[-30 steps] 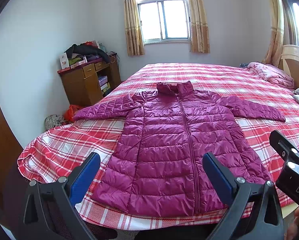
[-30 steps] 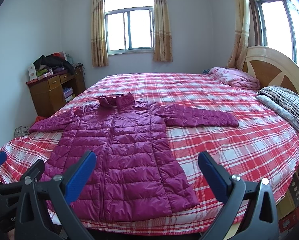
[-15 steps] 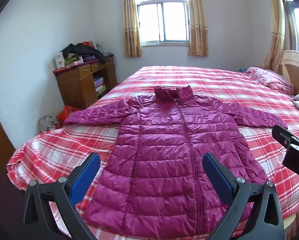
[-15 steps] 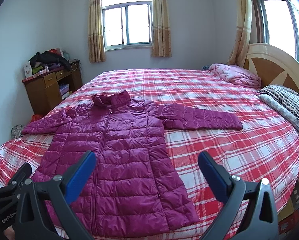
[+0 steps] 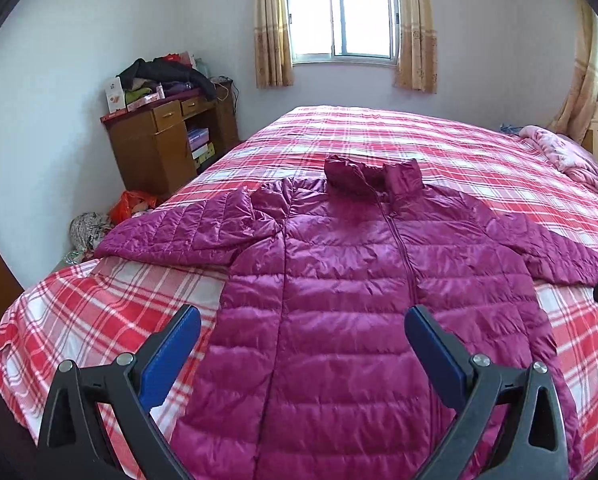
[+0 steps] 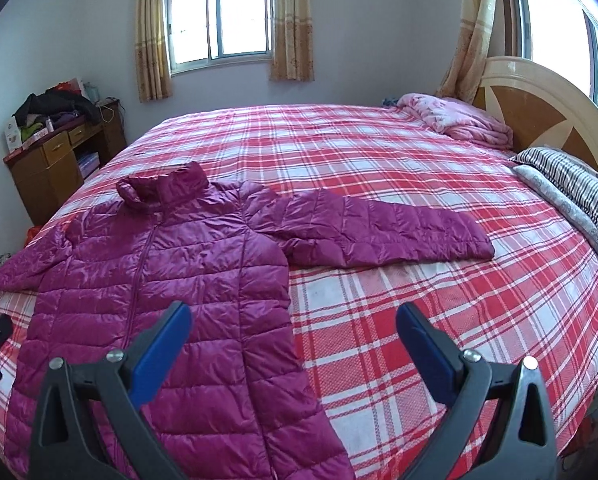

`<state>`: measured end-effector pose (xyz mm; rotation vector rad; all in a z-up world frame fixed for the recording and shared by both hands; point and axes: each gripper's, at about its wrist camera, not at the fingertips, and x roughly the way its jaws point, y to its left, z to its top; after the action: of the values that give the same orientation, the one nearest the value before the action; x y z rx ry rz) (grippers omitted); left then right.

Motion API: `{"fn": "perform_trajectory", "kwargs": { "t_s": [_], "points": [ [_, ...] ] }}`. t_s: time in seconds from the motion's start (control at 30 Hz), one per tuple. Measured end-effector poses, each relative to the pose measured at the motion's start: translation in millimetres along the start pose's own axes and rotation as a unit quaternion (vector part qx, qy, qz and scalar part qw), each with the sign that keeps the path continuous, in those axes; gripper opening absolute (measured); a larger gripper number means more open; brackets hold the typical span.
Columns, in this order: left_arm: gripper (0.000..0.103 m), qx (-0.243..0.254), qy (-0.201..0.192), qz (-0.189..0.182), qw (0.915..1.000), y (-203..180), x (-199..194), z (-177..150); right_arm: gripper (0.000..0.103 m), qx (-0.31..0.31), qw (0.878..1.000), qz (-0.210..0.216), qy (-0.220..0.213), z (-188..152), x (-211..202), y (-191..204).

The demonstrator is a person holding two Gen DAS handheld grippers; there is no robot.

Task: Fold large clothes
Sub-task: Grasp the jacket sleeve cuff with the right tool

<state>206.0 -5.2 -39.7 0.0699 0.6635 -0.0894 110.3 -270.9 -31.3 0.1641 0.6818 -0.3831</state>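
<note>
Both tongs have come forward over the bed (image 6: 379, 152) since a second ago, so the jacket (image 5: 359, 280) now fills more of each view and its hem runs under the bottom edge. Left tongs (image 5: 303, 340) hang above the jacket's lower front, blue pads wide apart, holding nothing. Right tongs (image 6: 293, 336) hover over the jacket's right edge and the bare spread beside it, likewise spread apart and empty.

A red-and-white plaid spread covers the bed. A curtained window (image 5: 341, 10) is in the far wall, and a wooden cabinet (image 5: 167, 140) piled with clothes stands by the left wall. A curved headboard (image 6: 539, 112), a striped pillow (image 6: 571, 188) and a pink quilt (image 6: 459, 120) sit at the right.

The jacket lies flat, front up, collar (image 5: 373, 174) toward the window and hem toward the camera, its long axis running across the bed. Both sleeves stretch out sideways. It is magenta, shiny, quilted in horizontal bands, with the centre zip closed.
</note>
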Motion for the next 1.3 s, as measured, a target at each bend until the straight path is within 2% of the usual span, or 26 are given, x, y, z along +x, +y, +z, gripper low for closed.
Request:
{"fn": "perform_trajectory", "kwargs": {
  "t_s": [0.13, 0.23, 0.3, 0.4, 0.53, 0.63, 0.67, 0.73, 0.83, 1.0, 1.07, 1.17, 1.23, 1.3],
  "points": [
    [0.102, -0.014, 0.042, 0.003, 0.9990, 14, 46, 19, 0.103, 0.051, 0.996, 0.028, 0.065, 6, 50, -32],
    [0.102, -0.013, 0.041, 0.020, 0.9989, 20, 70, 35, 0.090, 0.109, 0.991, 0.025, 0.071, 10, 70, -70],
    [0.102, -0.010, 0.032, 0.023, 0.9992, 20, 81, 46, 0.086, 0.152, 0.986, 0.006, 0.069, 16, 80, -104],
    [0.102, -0.012, 0.015, 0.027, 0.9995, 20, 92, 57, 0.082, 0.231, 0.971, -0.036, 0.044, 25, 91, -168],
    [0.102, -0.039, 0.017, 0.019, 0.9989, 26, 111, 51, 0.082, 0.326, 0.941, -0.089, 0.014, 30, 105, -242],
    [0.102, -0.043, 0.030, 0.028, 0.9982, 25, 128, 36, 0.082, 0.346, 0.930, -0.121, 0.034, 35, 127, -271],
    [0.102, -0.041, 0.035, 0.032, 0.9981, 25, 133, 32, 0.078, 0.348, 0.929, -0.122, 0.044, 35, 135, -277],
    [0.102, -0.036, 0.040, 0.037, 0.9979, 23, 141, 23, 0.073, 0.344, 0.929, -0.122, 0.065, 35, 150, -280],
    [0.102, -0.021, 0.044, 0.046, 0.9978, 18, 149, 11, 0.071, 0.307, 0.937, -0.154, 0.059, 40, 153, -269],
    [0.102, 0.001, 0.047, 0.056, 0.9973, 11, 160, -2, 0.047, 0.267, 0.941, -0.191, 0.075, 38, 161, -268],
    [0.102, 0.006, 0.054, 0.060, 0.9967, 9, 164, -5, 0.035, 0.259, 0.943, -0.195, 0.078, 39, 164, -269],
    [0.102, 0.011, 0.057, 0.056, 0.9967, 9, 160, -3, 0.013, 0.213, 0.953, -0.200, 0.087, 47, 169, -255],
    [0.102, 0.005, 0.054, 0.047, 0.9974, 13, 151, 1, 0.013, 0.189, 0.958, -0.201, 0.077, 56, 161, -242],
    [0.102, -0.006, 0.044, 0.038, 0.9983, 22, 135, 5, 0.012, 0.179, 0.967, -0.179, 0.044, 70, 142, -229]
  ]
}}
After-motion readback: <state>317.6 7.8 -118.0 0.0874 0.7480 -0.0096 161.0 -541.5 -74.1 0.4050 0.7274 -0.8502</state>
